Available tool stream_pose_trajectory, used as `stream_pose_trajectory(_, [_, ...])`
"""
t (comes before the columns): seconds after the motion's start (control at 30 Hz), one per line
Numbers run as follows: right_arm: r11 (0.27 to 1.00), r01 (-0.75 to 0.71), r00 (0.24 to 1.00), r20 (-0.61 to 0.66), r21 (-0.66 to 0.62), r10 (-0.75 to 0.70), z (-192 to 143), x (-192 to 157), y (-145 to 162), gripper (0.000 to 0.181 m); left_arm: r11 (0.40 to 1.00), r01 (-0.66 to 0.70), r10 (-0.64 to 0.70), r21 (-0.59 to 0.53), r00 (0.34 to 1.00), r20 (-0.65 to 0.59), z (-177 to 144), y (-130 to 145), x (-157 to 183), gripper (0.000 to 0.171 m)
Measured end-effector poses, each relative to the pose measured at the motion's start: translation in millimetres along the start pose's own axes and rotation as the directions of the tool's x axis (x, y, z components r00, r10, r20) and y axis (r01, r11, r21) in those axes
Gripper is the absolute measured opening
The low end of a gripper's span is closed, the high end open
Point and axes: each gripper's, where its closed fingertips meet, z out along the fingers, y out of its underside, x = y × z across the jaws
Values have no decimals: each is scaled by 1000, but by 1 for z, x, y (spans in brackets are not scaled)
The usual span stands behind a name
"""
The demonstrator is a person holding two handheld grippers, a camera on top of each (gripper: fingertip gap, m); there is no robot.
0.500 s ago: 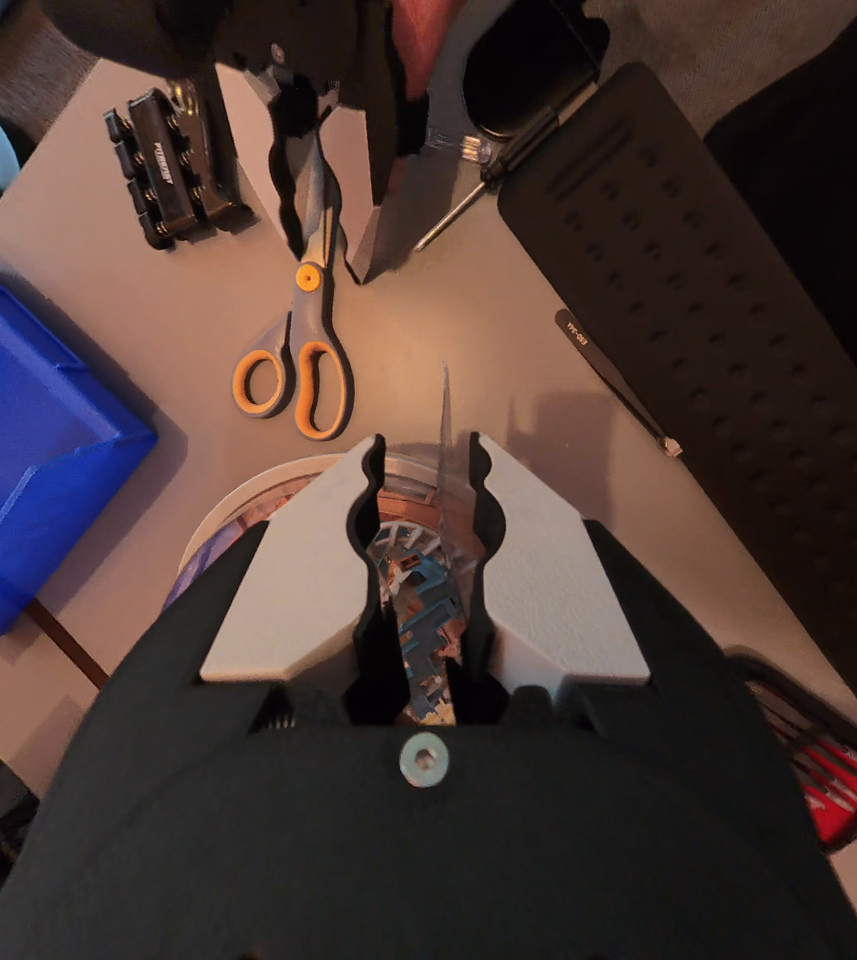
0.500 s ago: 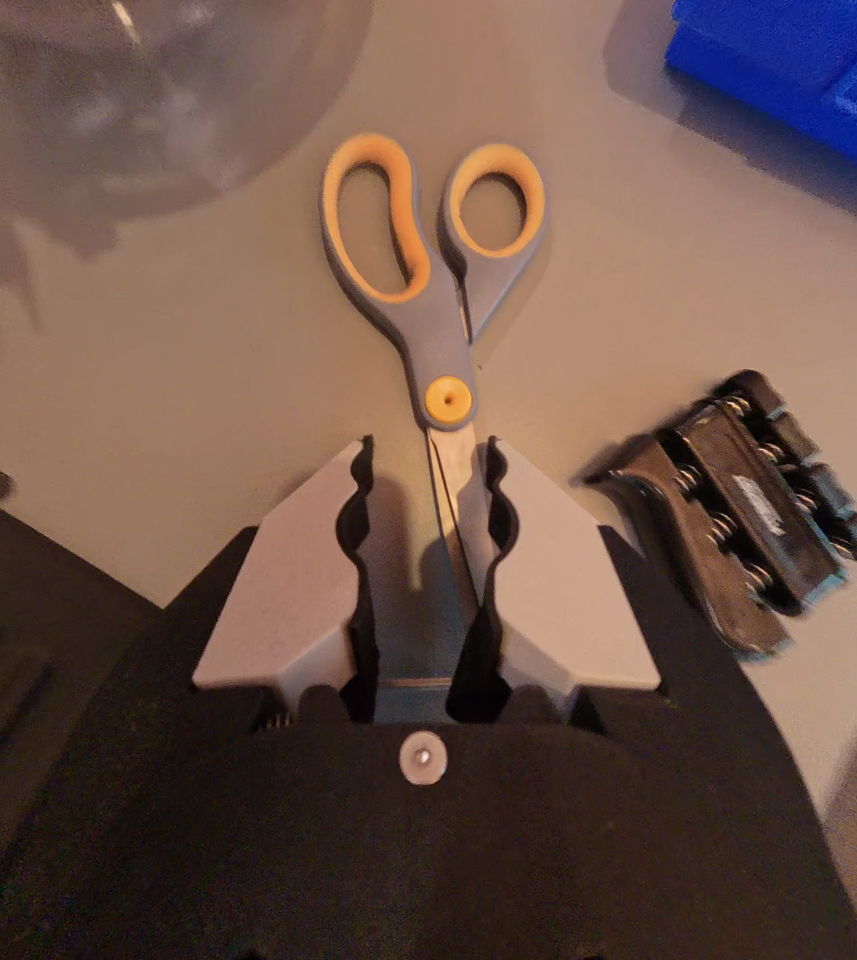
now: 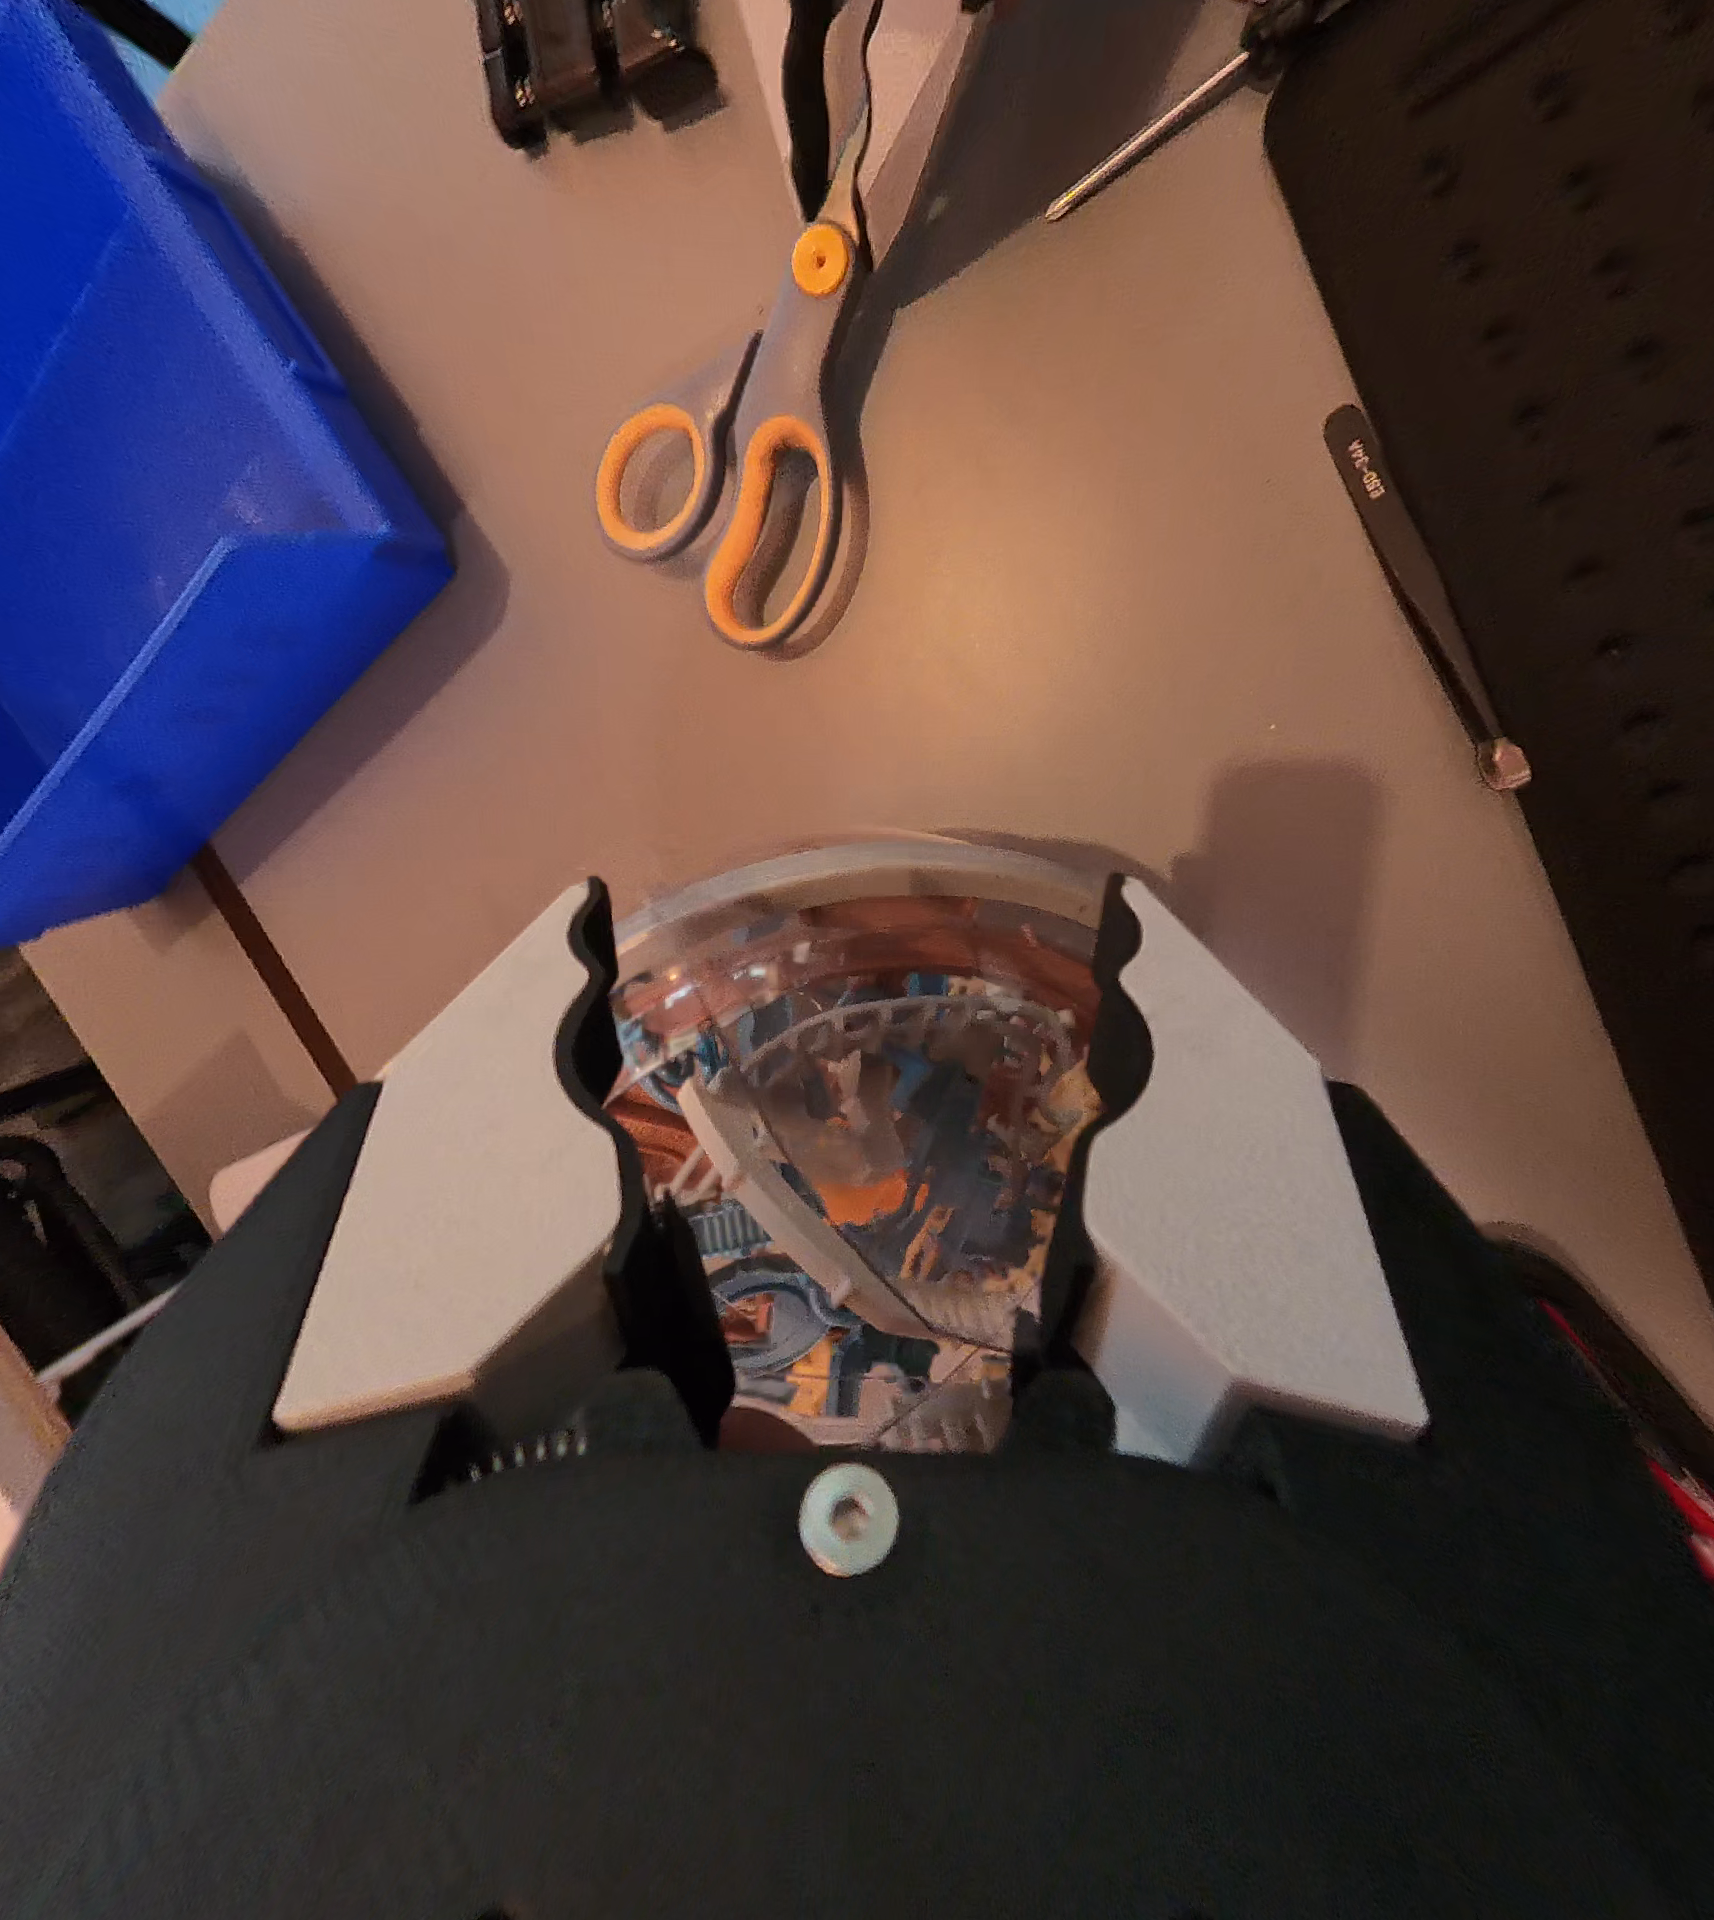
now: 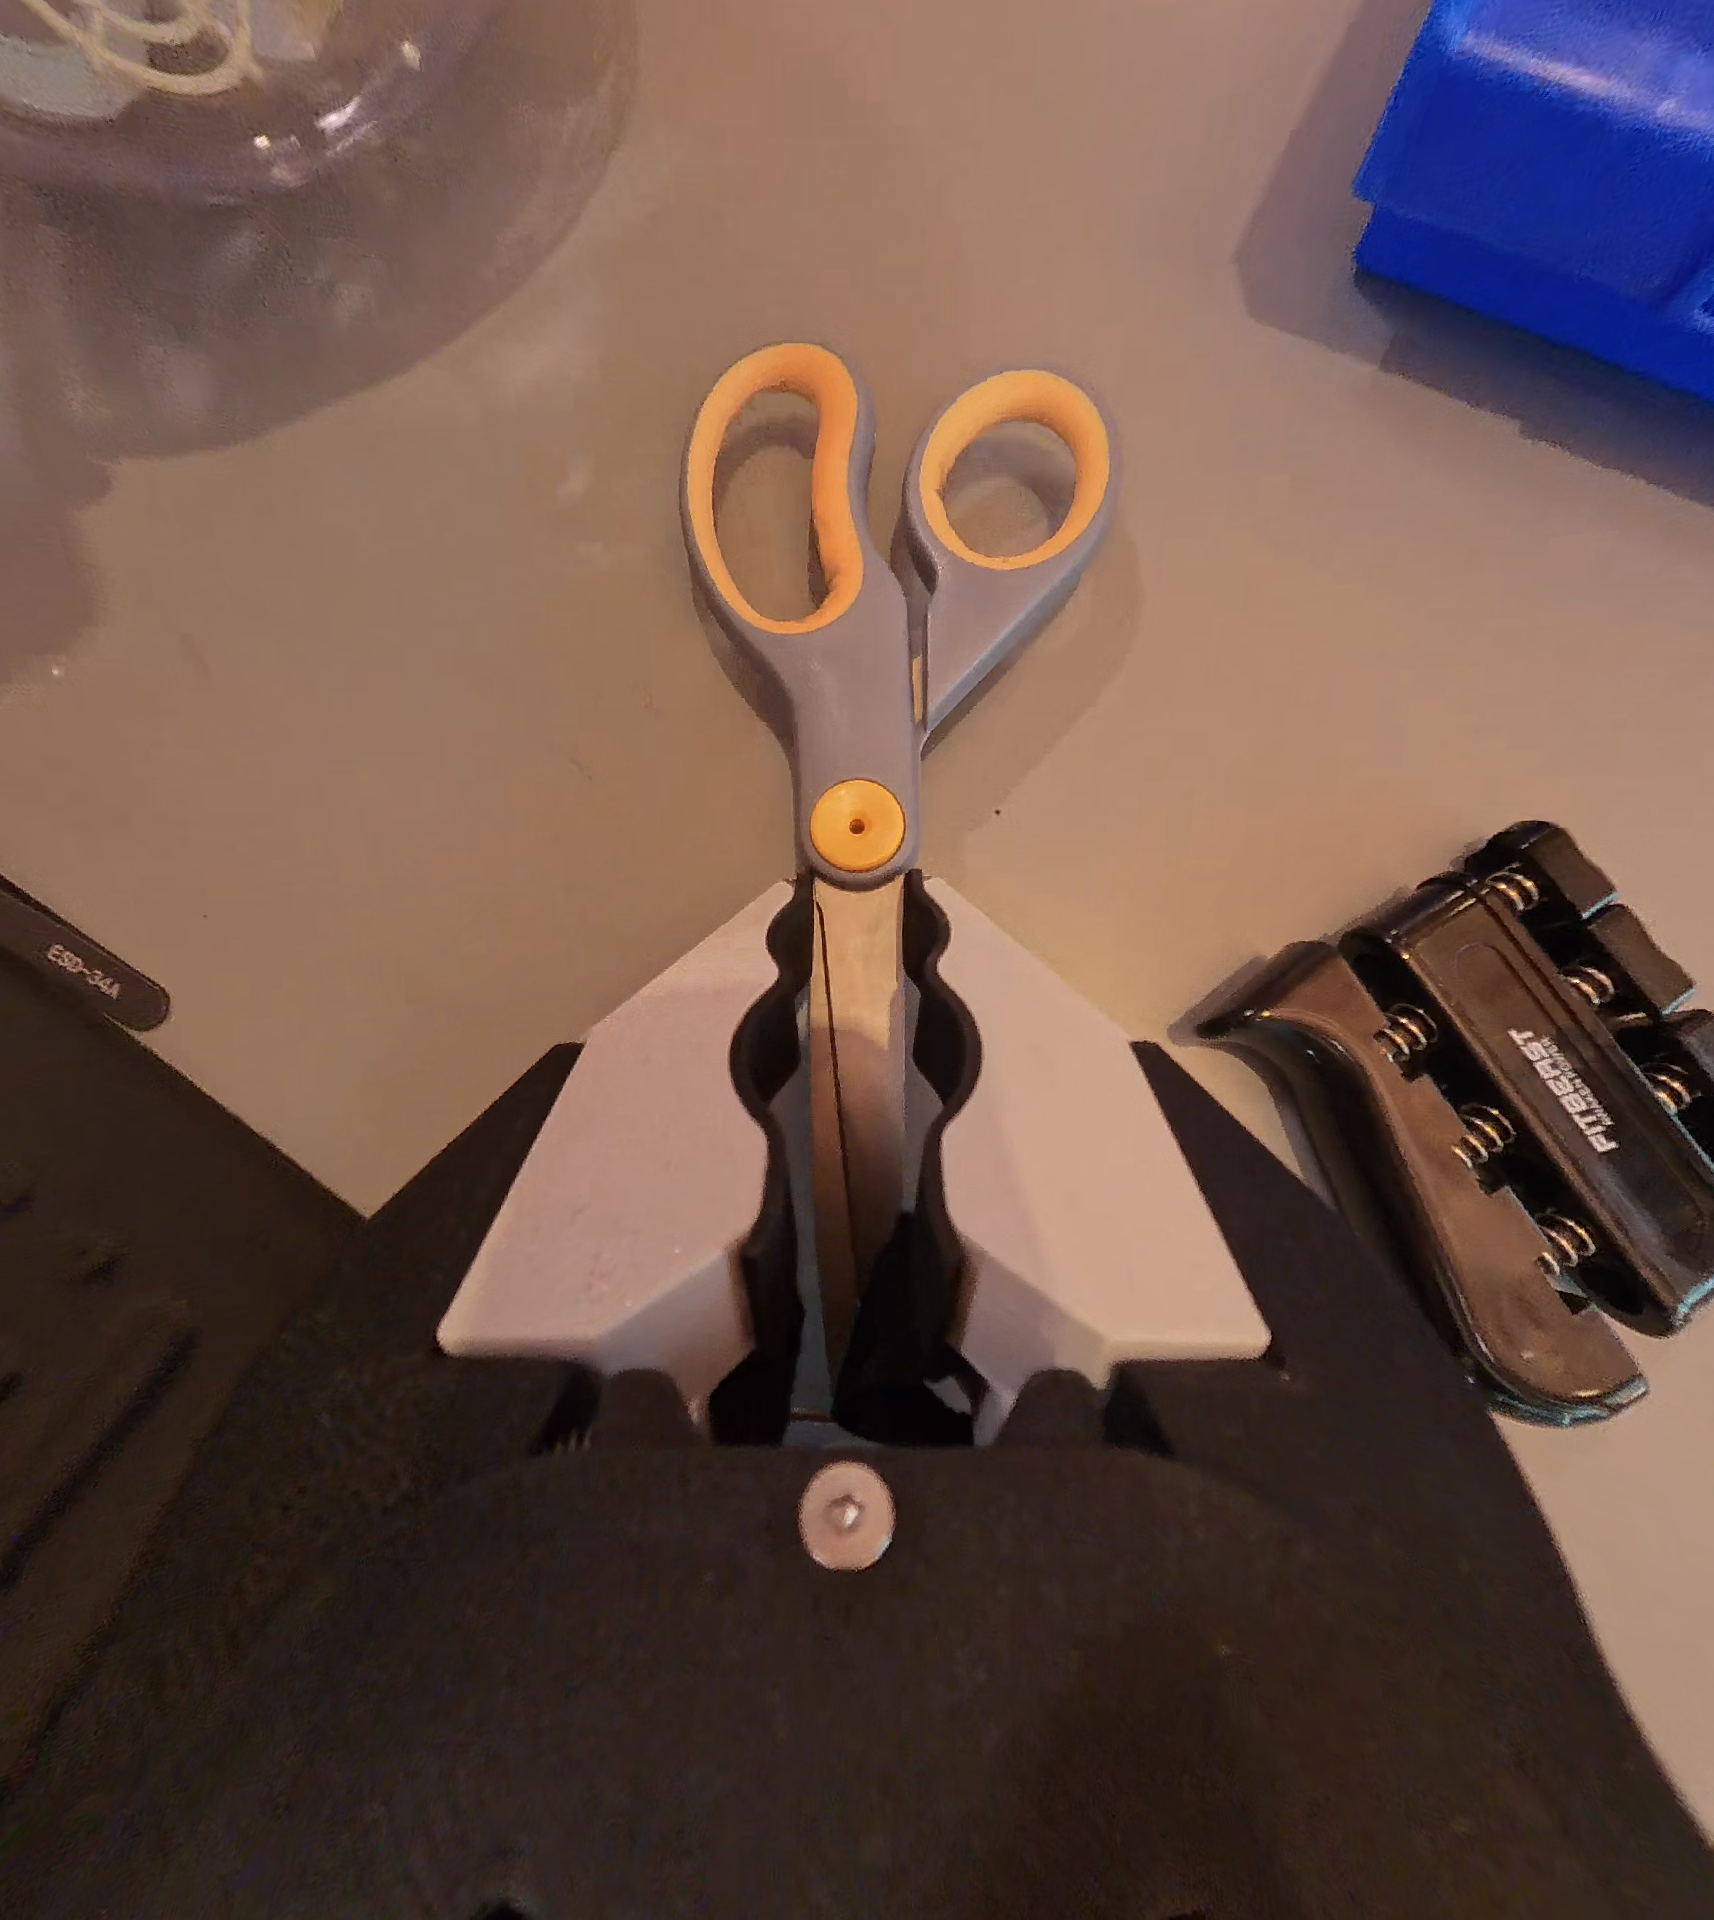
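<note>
The right claw [image 4: 855, 894] is squeezed tight on the blades of the scissors [image 4: 858, 665]. The grey and orange handles stick out straight ahead of its tips and lie on the grey table [image 4: 417, 727]. A black hand-squeeze trainer w/ springs [image 4: 1518, 1122] lies just beside this claw, on its right. Black tweezers [image 4: 53, 956] lie off to its left, by a dark mat. A blue bin [image 4: 1601, 177] sits far ahead on the right.

The left claw [image 3: 853, 894] is spread wide. Its 2 fingers stand on each side of a clear round case [image 3: 863, 1091] w/ blue, brown & orange bits showing inside. I can't tell if the fingers touch the case. Straight ahead of this claw lie the scissors [image 3: 759, 457], w/ the other claw [image 3: 863, 62] at the blades. The blue bin [image 3: 105, 468] is on its left. A thin screwdriver [image 3: 1154, 125] lies far ahead on its right.
</note>
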Motion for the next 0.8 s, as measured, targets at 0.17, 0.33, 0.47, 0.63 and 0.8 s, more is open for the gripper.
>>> stream_pose_trajectory(0.17, [994, -21, 1000, 18, 105, 19, -19, -5, -18, 14, 993, 96, -103, 63, 988, 118, -27, 12, -10, 108])
stream_pose_trajectory(0.33, [979, -24, 998, 69, 204, 10, -36, -25, -37, 14, 983, 173, -181, 65, 970, 162, -39, 38, -4, 124])
stream_pose_trajectory(0.47, [952, -14, 991, 133, 306, -28, -53, -52, -63, 14, 968, 222, -242, 117, 950, 196, -53, 48, -6, 109])
stream_pose_trajectory(0.63, [914, -3, 982, 174, 405, -74, -72, -76, -91, 14, 959, 237, -271, 158, 929, 253, -70, 55, -9, 118])
stream_pose_trajectory(0.8, [874, 13, 970, 205, 486, -129, -83, -101, -117, 14, 983, 180, -177, 30, 909, 377, -81, 70, -11, 124])
